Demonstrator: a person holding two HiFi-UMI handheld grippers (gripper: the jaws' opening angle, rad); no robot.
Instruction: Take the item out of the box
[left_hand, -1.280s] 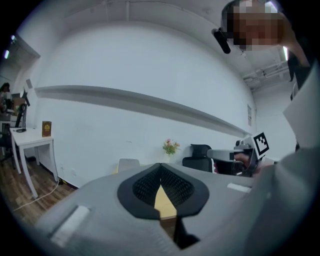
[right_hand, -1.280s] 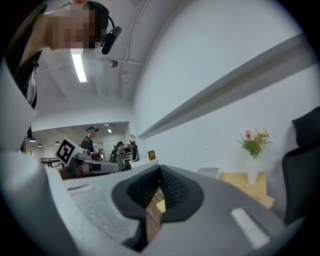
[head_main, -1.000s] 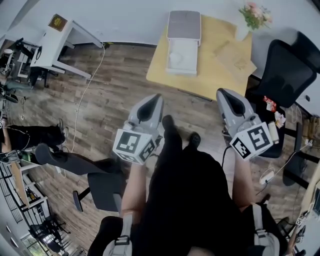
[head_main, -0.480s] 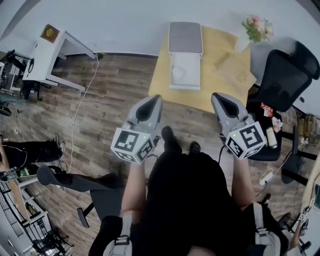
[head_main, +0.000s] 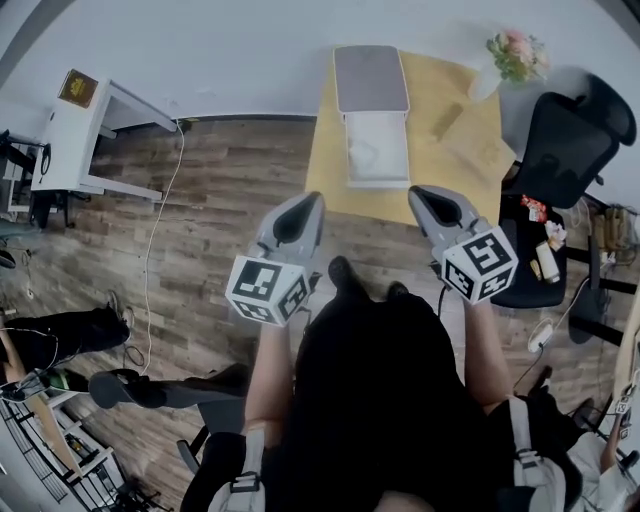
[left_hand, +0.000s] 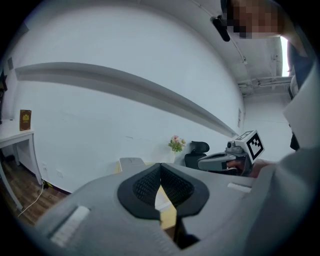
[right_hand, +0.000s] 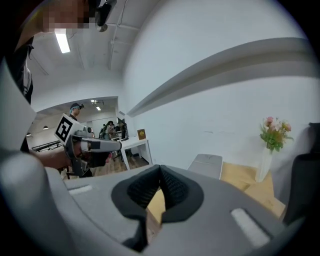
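Left gripper (head_main: 303, 201) and right gripper (head_main: 424, 193), jaws together, empty, are now nearer the seemingly open box (head_main: 375, 150).

Even, bright light came from a ceiling strip light (right_hand: 62, 41); fisheye distortion bent the edges, and the nearest foreground blurred.

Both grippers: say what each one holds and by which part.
Nothing is held. The left gripper and the right gripper both have their jaws shut on nothing, clear of the open box on the table.
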